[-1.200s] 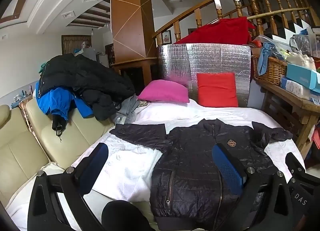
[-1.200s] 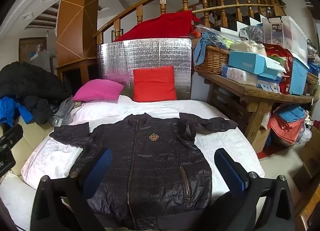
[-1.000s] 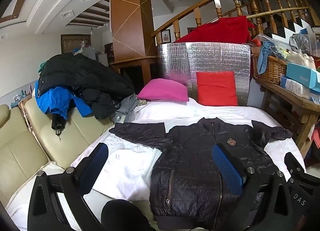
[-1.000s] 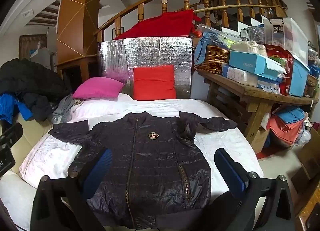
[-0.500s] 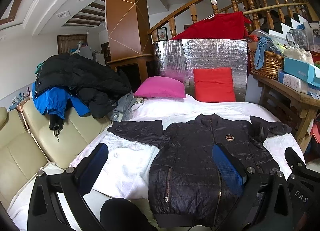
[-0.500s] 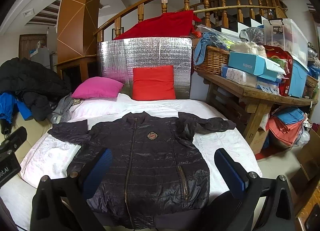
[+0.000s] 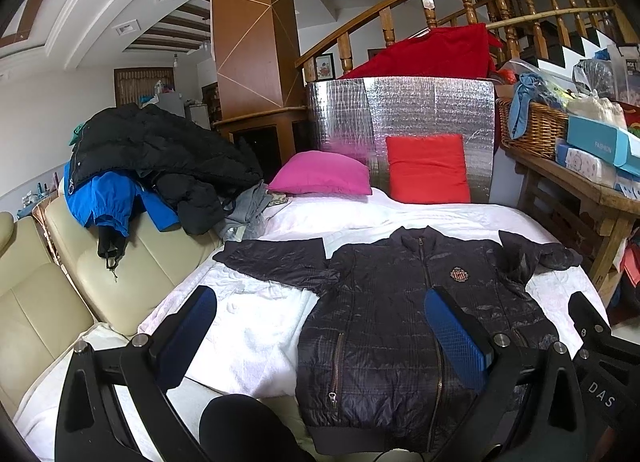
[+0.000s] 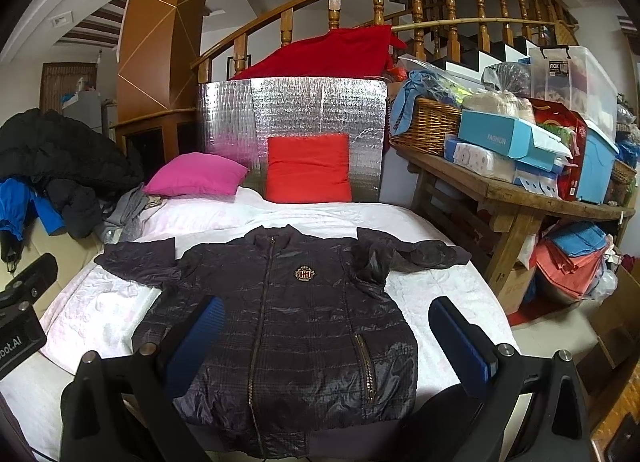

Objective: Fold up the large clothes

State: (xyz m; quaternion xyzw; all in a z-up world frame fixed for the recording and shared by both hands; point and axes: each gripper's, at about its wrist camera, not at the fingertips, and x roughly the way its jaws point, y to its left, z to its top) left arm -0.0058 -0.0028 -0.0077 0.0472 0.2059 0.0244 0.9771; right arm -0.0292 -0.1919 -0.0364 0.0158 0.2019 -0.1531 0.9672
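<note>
A dark quilted zip jacket (image 7: 404,326) (image 8: 288,322) lies flat, front up, on the white bed cover (image 7: 256,326) (image 8: 100,310). Its left sleeve (image 7: 276,262) is spread out flat; its right sleeve (image 8: 412,252) is bunched up. My left gripper (image 7: 320,326) is open and empty, held above the jacket's hem near its left side. My right gripper (image 8: 326,332) is open and empty, held above the jacket's lower half. Neither touches the jacket.
A pink pillow (image 7: 320,178) and a red pillow (image 7: 428,168) lie at the bed's head against a silver foil panel (image 8: 292,118). A cream sofa (image 7: 88,270) with piled coats (image 7: 152,158) borders the left. A cluttered wooden table (image 8: 516,198) stands at right.
Both grippers have drawn back and risen slightly, so the jacket sits a little farther off in both views. The jacket has not moved. Both stay open.
</note>
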